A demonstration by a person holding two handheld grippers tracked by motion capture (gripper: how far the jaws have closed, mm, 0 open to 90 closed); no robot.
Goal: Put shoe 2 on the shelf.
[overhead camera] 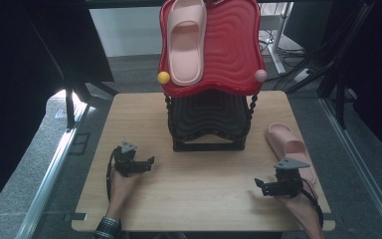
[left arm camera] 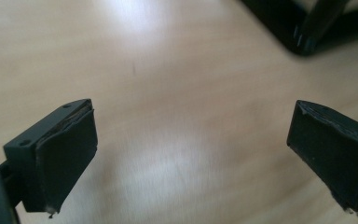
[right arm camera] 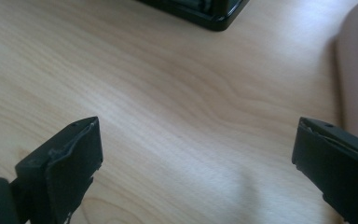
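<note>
While both grippers rest low over the wooden table (overhead camera: pixel 204 199) with nothing between their jaws, the work looks to be at its reaching stage: one pink slipper (overhead camera: pixel 186 40) already lies on the red top shelf (overhead camera: pixel 234 50) of the rack, and its mate, the second slipper (overhead camera: pixel 289 149), lies on the table just beside the right gripper (overhead camera: pixel 264 185), off the outer side of its spread jaws. The left gripper (overhead camera: pixel 148 163) also stands released, near the rack's black base (overhead camera: pixel 206 145). Next, I judge, the right gripper must turn toward that slipper and close on its edge.
</note>
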